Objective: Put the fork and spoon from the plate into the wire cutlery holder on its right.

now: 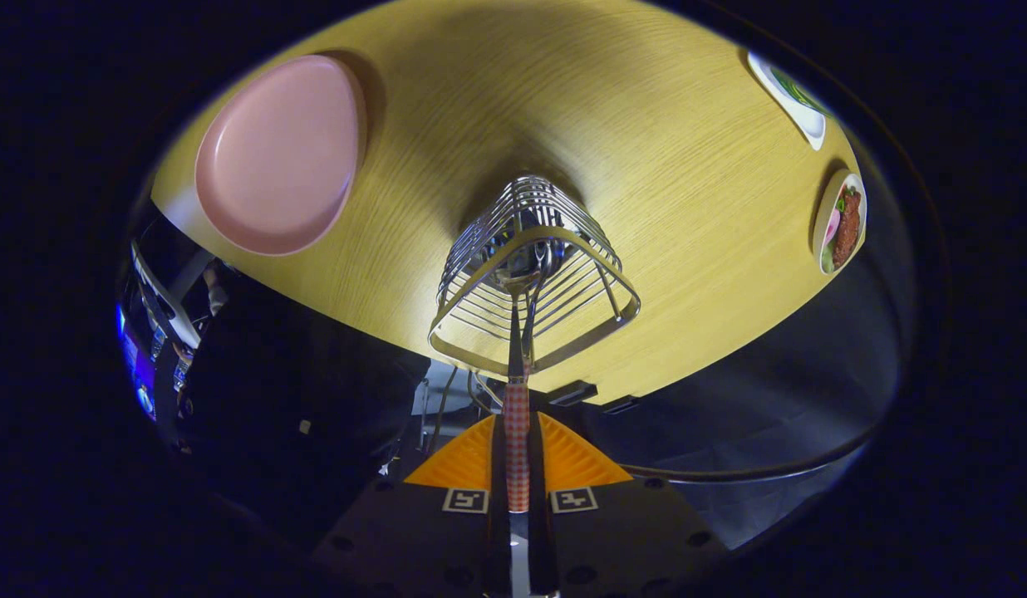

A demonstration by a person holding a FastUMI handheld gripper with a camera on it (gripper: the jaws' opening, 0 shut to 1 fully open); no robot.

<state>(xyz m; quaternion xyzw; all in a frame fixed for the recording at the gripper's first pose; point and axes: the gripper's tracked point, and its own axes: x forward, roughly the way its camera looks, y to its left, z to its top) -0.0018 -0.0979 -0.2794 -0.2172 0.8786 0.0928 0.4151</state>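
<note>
A pink plate (277, 158) is seen well off to the left of the tongs (517, 453) and beyond them, lying flat on the wooden bench (688, 183) with nothing on it. Below the plate, past the bench edge, a dark shape is seen to the left of the tongs; what it is cannot be told.

The tongs are drawn narrow, and both orange fingers (464, 465) are pressed on a checked red-and-white handle (517, 448) that is held between them. The metal shaft of this utensil (515, 332) is run straight ahead from the fingers and down into the wire holder (534, 274), which is stood on the bench just ahead of the tongs. A second thin metal stem is seen beside the first inside the holder, bent slightly to the right. Which piece is the fork and which the spoon cannot be told, as the heads are sunk among the wires at the bottom of the holder.

Far to the right of the tongs and beyond them, two small dishes are set near the bench edge: a white one with green (800, 100) farther off, and a nearer one with reddish food (842, 224).
</note>
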